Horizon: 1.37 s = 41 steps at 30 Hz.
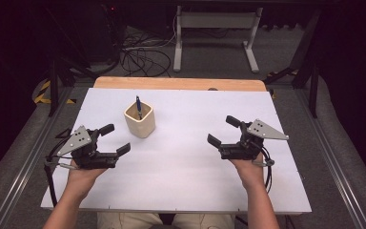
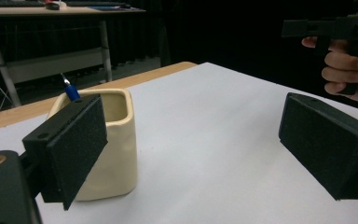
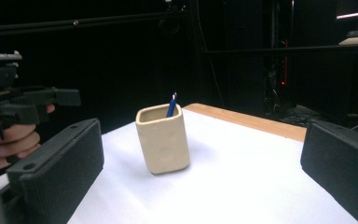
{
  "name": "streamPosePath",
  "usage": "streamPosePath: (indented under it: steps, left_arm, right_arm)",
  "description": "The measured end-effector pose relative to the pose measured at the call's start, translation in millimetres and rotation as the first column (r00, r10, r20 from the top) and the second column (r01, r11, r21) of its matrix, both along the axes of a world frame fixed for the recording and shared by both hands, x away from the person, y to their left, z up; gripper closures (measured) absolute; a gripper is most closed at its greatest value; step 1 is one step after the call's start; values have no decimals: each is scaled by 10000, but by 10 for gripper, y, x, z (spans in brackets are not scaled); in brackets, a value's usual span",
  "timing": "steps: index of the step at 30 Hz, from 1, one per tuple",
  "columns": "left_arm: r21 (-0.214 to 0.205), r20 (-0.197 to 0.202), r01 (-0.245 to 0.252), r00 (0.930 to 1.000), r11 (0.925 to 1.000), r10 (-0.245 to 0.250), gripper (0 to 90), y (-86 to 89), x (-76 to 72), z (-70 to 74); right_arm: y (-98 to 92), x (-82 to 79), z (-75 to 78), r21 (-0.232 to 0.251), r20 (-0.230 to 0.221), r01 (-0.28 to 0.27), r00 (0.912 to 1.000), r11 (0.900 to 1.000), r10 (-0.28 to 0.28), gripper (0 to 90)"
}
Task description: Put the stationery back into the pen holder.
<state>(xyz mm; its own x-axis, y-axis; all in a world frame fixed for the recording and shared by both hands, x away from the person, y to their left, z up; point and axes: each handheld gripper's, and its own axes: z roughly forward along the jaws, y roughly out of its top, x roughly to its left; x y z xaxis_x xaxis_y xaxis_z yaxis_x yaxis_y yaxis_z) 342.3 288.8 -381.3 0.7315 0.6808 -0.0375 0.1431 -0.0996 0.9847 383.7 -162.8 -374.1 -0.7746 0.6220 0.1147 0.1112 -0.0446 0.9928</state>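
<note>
Cream cup [image 3: 163, 139] upright, blue pen [image 3: 171, 105] inside.

The bench [image 1: 181, 162] was seen covered by a white sheet across nearly its whole top. A strip of bare light wood [image 1: 178, 84] was left exposed along the far edge. One cream-coloured, square-sided cup [image 1: 139, 121] was noted standing upright directly on the white surface, left of centre and towards the far edge. A blue pen [image 1: 138, 107] was observed standing inside the cup, leaning slightly, its tip above the rim. The cup's shadow was cast on the sheet beside it. The bench itself was set on a grey floor [image 1: 14, 157].
</note>
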Motion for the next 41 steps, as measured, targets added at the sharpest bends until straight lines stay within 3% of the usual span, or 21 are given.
streamPosePath:
  steps: [26,41]
  left_arm:
    - [-226,-102,-48,9999,9997,45,79,46,8,4]
    - [-159,-108,-168,9998,9997,166,78,46,20,-22]
  right_arm:
    - [-282,-72,-111,107,-100,643,9979,9979,-642,0]
    - [-257,-40,-153,-228,-114,770,9969,9968,-773,0]
